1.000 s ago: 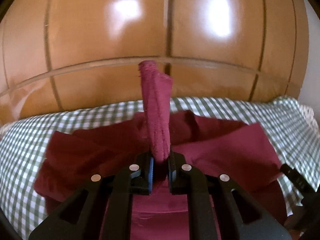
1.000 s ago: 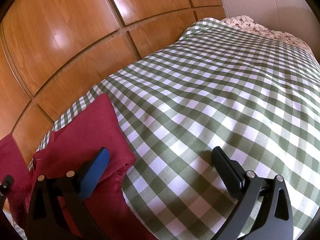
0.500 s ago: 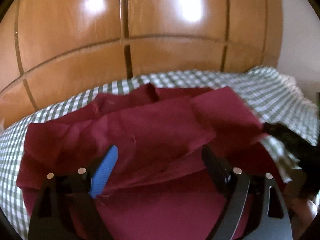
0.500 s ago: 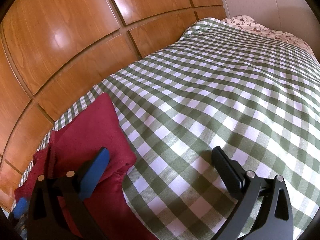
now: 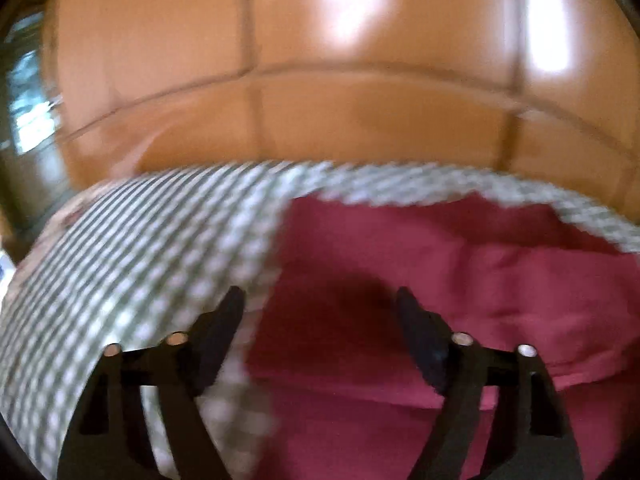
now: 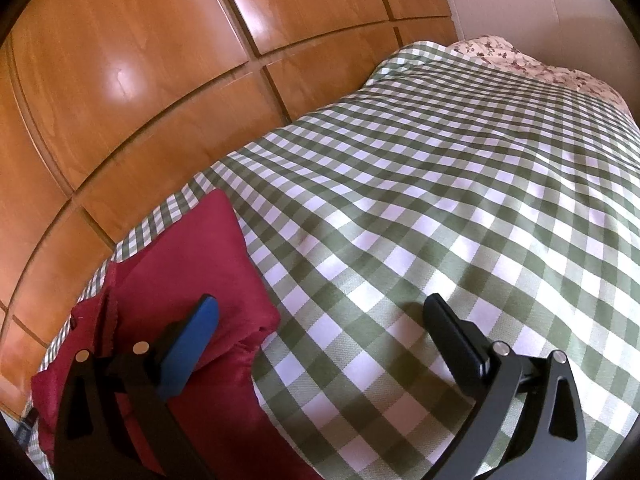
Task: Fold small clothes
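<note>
Left claw (image 5: pixel 320 312): we see it released, fingers apart, above the garment's left edge.
Red garment (image 6: pixel 192 264): on the checked bedspread (image 6: pixel 420 208), at 8 o'clock.
Right claw (image 6: pixel 320 320): released, straddling the garment's right edge.
Writing: none we can read.

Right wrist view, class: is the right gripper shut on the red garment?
No: the right gripper stands wide open, holding nothing, one finger over the red garment, the other over the checked bedcover.

Item count: one dark red garment (image 6: pixel 192 280), lower left of the right wrist frame; one green-and-white checked bedspread (image 6: pixel 440 200); one floral pillow (image 6: pixel 516 60), upper right; one panelled wooden wardrobe front (image 6: pixel 120 60). Two grippers: left gripper (image 5: pixel 320 308) and right gripper (image 6: pixel 320 316), two fingers each.
</note>
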`<move>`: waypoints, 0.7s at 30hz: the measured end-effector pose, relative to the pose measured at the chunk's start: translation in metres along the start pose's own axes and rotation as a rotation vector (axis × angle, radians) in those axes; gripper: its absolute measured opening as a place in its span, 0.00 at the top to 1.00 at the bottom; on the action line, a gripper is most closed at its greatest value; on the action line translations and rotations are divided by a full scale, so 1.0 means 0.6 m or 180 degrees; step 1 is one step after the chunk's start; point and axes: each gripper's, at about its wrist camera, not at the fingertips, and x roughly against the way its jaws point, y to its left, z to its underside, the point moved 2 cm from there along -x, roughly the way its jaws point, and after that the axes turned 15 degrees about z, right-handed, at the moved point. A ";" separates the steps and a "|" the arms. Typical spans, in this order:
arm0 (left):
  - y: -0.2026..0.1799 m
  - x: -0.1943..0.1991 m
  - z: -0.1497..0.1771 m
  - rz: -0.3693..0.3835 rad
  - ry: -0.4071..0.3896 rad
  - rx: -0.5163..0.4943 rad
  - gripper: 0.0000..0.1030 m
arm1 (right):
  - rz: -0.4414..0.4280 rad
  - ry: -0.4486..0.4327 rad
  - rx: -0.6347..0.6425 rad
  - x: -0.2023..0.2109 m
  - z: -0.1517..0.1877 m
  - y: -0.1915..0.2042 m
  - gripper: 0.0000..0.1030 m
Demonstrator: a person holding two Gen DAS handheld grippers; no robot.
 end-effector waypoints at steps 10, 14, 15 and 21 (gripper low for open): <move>0.071 -0.018 0.032 0.0148 0.0208 0.0571 0.24 | -0.0302 -0.0453 0.0224 0.067 0.003 0.030 0.02; 0.073 -0.017 0.029 0.0165 0.0199 0.0602 0.20 | -0.0642 -0.0417 0.0970 0.089 0.018 0.127 0.02; 0.073 -0.017 0.031 0.0155 0.0200 0.0598 0.19 | -0.0638 -0.0336 0.1098 0.083 0.022 0.149 0.02; 0.071 -0.026 0.032 0.0045 0.0256 0.0575 0.17 | -0.0426 0.0062 0.1441 0.017 0.033 0.234 0.02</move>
